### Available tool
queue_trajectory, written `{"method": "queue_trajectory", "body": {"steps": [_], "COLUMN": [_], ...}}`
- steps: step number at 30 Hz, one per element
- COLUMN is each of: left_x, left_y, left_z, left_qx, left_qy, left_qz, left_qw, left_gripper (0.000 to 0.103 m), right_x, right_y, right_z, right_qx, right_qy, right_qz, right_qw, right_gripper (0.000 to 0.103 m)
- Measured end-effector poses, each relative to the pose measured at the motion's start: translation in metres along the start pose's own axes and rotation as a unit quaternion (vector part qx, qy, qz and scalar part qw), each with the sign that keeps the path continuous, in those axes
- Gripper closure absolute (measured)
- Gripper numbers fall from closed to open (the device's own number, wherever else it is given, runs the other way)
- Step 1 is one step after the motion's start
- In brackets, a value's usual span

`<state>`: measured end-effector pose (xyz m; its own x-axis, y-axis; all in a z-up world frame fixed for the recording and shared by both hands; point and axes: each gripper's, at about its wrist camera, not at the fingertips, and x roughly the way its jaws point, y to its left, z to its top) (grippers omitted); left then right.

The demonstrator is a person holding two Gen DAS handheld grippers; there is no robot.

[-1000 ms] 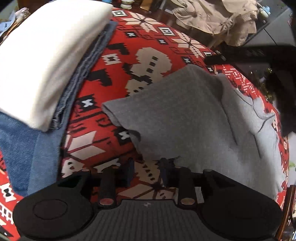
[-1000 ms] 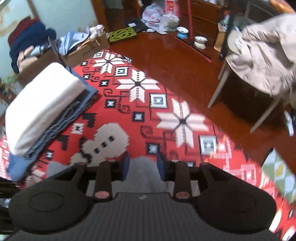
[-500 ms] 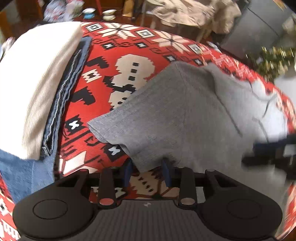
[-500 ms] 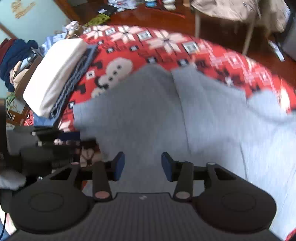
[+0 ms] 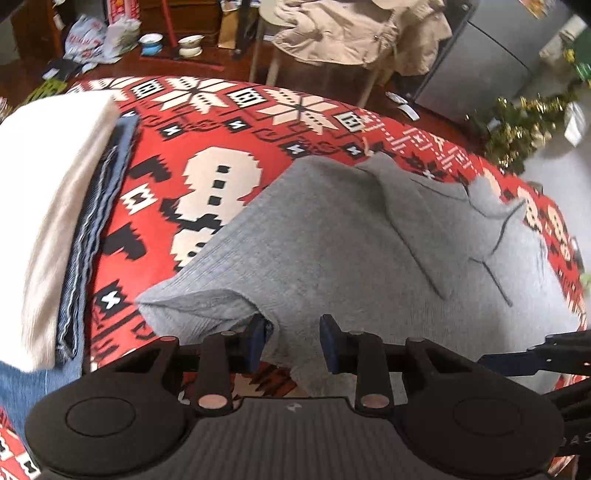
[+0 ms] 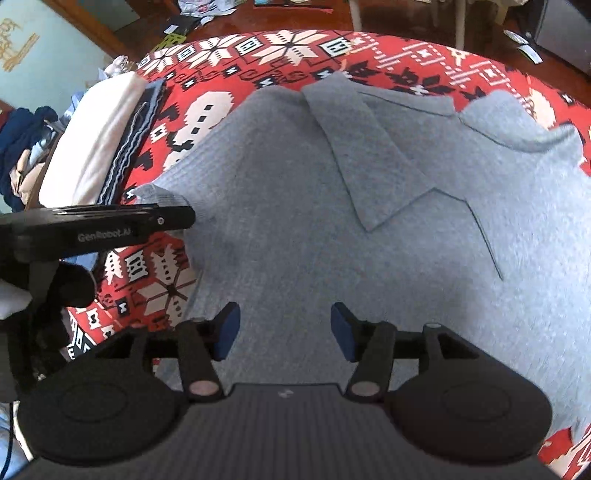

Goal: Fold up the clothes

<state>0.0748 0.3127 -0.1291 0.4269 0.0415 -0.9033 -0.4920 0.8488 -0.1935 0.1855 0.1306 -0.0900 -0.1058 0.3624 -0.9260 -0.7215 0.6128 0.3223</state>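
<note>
A lived-in home, by the look of the room. Dark wooden floor [image 5: 122, 70] strewn with plastic bags [image 5: 99, 35] and 2 small bowls [image 5: 153, 40], a beige coat [image 5: 351, 33] slung over a chair, tinsel-hung greenery [image 5: 517, 129] near a grey cabinet [image 5: 476, 62]. Red snowflake-and-snowman blanket [image 5: 229, 147] bearing folded laundry [image 5: 48, 192].

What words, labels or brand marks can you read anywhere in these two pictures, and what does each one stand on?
"GenRobot.AI": pale print, last letters faint, on the black side of the left gripper seen in the right wrist view.
"AS": part of a word, cut by the picture's edge, on the right gripper body.
Print on the plastic bags on the floor: too blurred to read.
Gold marks on the blue wall: unreadable.
</note>
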Motion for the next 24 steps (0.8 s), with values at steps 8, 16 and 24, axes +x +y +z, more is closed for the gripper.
{"method": "queue_trajectory", "body": {"steps": [8,16,24], "left_x": [0.001,-0.012,-0.006], "left_y": [0.008,0.019,0.026], "left_z": [0.010,-0.016,-0.031], "left_qx": [-0.070,-0.093,-0.092], "left_qy": [-0.011,0.013,0.023], "left_qz": [-0.005,0.023,0.047], "left_qw": [0.9975,0.9953,0.9943], "left_gripper": [0.069,0.069,0.069], "right_x": [-0.007,-0.009,-0.008], "right_y": [-0.017,-0.031,-0.034], "right_z": [-0.014,-0.021,-0.023], "right_qx": [0.017,0.034,0.043], "right_qy": [0.004,0.006,0.009], "right_qz": [-0.003,-0.002,-0.001], "right_qw": [1.000,0.999,0.999], "right_gripper": [0.037,0.033,0.029]}}
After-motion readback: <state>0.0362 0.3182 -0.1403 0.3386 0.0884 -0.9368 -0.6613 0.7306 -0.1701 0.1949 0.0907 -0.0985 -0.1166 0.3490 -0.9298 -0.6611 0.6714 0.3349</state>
